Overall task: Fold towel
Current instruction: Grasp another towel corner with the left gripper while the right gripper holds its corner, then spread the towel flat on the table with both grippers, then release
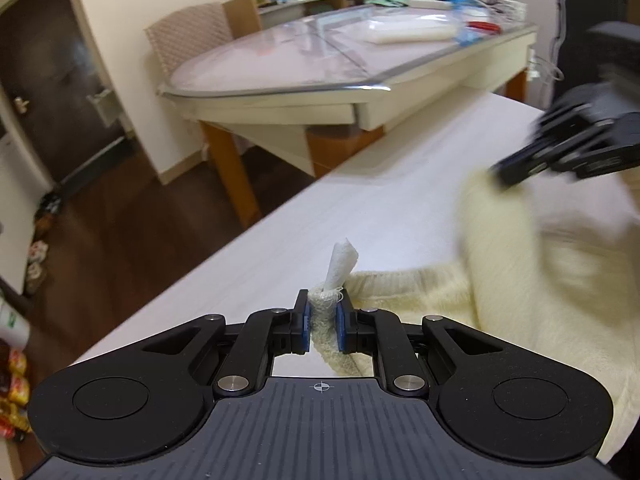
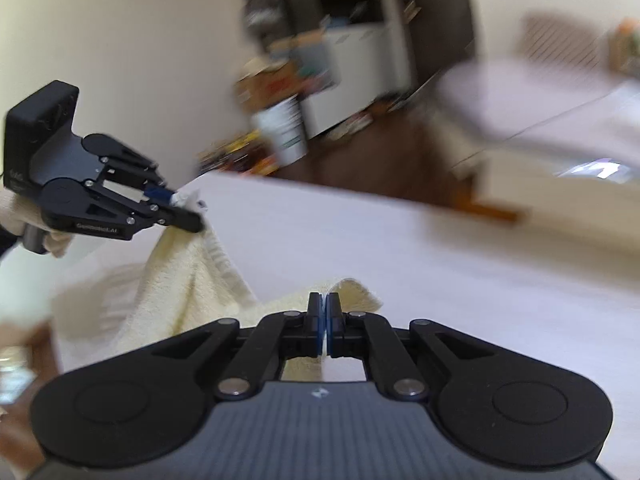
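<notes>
We hold one cream towel over the white table, and the grip is where trouble could start. Our left gripper is clamped on a bunched corner with the label sticking up, which looks secure. Our right gripper has its jaws pressed together at the towel's edge; we cannot tell whether cloth is caught between them. If it missed, that corner would drop and the fold would come out skewed. We count one towel, two grippers, one table beneath.
</notes>
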A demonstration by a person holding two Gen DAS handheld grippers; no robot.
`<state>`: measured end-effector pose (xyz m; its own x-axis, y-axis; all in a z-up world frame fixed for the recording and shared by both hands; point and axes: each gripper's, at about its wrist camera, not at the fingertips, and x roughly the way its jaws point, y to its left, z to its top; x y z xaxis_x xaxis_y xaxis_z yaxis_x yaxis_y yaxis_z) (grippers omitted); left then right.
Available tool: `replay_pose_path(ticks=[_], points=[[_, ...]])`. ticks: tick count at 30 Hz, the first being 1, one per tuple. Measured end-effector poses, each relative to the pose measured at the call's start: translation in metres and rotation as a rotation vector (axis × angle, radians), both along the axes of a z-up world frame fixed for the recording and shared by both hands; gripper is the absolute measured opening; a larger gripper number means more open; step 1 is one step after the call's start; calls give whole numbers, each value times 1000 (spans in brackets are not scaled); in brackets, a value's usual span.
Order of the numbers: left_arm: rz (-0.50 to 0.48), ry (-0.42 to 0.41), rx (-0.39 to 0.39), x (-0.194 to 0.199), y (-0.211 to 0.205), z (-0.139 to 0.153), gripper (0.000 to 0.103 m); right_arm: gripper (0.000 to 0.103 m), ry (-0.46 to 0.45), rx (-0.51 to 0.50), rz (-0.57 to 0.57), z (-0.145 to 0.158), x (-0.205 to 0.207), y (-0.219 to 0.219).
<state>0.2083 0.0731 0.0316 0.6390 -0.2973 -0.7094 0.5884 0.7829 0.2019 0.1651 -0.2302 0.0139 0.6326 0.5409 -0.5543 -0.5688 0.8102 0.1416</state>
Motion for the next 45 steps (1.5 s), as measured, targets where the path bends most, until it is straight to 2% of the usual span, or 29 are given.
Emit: replay_pose_path(ticks=[2, 5, 6, 8, 11, 19, 25, 29, 33, 36, 41, 45], points=[[19, -15, 8, 3, -6, -1, 13, 2, -59, -31, -77, 10, -25, -23], [40, -1, 18, 9, -13, -5, 13, 2, -31, -57, -129, 2, -47, -45], [42, 12, 21, 12, -16, -10, 13, 5, -11, -63, -135, -4, -50, -49], [57, 33, 26, 18, -20, -18, 13, 17, 29, -76, -148, -17, -53, -52], [71, 41, 41, 25, -23, -27, 14, 22, 29, -59, -167, -22, -53, -54], [145, 1, 135, 34, -24, -39, 14, 25, -9, -47, -133, -24, -29, -38], [189, 26, 126, 41, -13, -49, 17, 27, 12, -82, -33, -33, -8, -7], [214, 28, 124, 41, -6, -54, 20, 29, 31, -127, -36, -41, 9, 2], [238, 27, 100, 42, 0, -56, 27, 32, 11, -141, -46, -39, 17, 9], [247, 14, 87, 35, 5, -50, 42, 33, -11, -131, -30, -30, 5, 10], [239, -2, 82, 13, 12, -36, 44, 40, -14, -144, -3, -23, -32, 2], [159, 8, 66, -22, 6, -26, 45, 40, -8, -157, 1, -21, -62, -9]])
